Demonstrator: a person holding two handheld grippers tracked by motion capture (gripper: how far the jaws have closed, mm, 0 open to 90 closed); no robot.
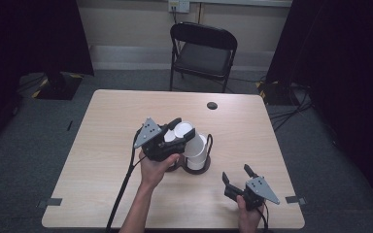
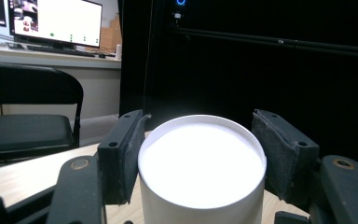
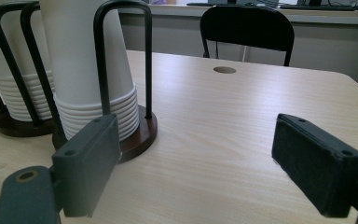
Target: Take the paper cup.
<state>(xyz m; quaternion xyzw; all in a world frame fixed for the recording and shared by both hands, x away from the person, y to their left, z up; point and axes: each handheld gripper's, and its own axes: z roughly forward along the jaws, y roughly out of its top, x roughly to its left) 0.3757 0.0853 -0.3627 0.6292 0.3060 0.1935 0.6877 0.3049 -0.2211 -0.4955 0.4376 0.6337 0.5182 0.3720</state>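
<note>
Left gripper (image 1: 175, 130), fingers clamped on a white paper cup (image 2: 202, 170) above the cup holder (image 1: 195, 167); right gripper (image 1: 236, 174), at 4 o'clock, fingers apart on the desk (image 1: 102, 145).

— Any writing you can read here?
— None. The monitor (image 2: 56, 21) in the left gripper view shows a bright window with a few small dots, but its text is too small and blurred.
— And the white cup (image 2: 202, 170), or the wall socket (image 1: 178, 5) in the high view?
— The cup is plain; the socket's markings are too small to read.
</note>
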